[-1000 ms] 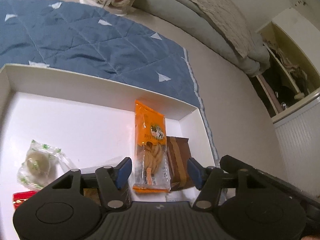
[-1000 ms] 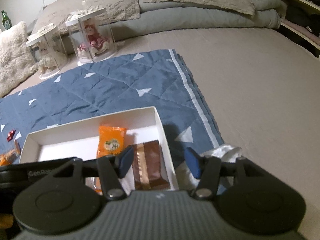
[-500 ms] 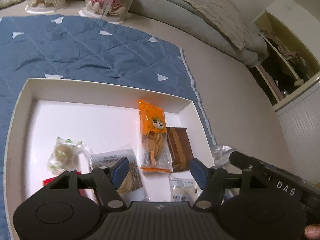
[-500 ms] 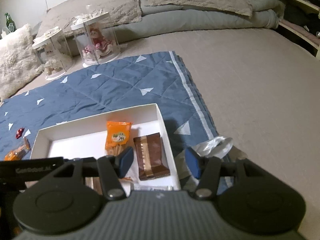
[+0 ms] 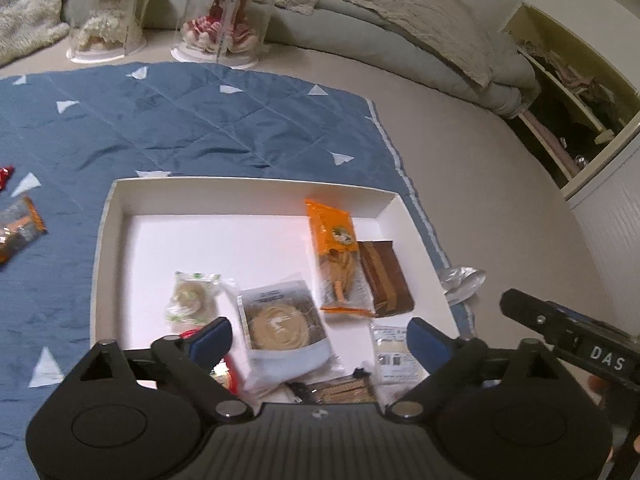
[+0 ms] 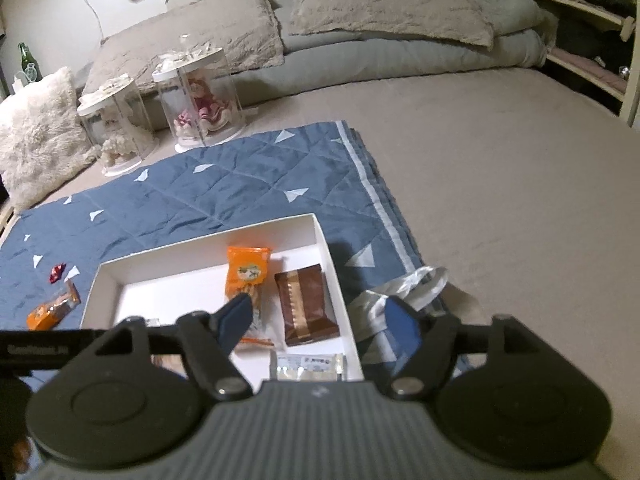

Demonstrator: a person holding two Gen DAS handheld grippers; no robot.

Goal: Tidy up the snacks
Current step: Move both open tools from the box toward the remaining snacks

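Left wrist view: the white box (image 5: 105, 240) on the blue quilt (image 5: 200, 128) holds an orange snack pack (image 5: 336, 256) beside a brown wrapped bar (image 5: 384, 276), a clear-wrapped round cake (image 5: 280, 320) and a green-printed sweet (image 5: 190, 296). Packets at the near edge are half hidden, possibly crackers. The left gripper (image 5: 320, 338) and right gripper (image 6: 320, 318) have just been opening; both are spread, nothing between. Loose snacks (image 6: 54, 308) lie on the quilt.

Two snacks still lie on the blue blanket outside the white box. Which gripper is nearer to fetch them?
Probably the left gripper: the orange packet and red candy lie on its side of the box, opposite the right gripper.
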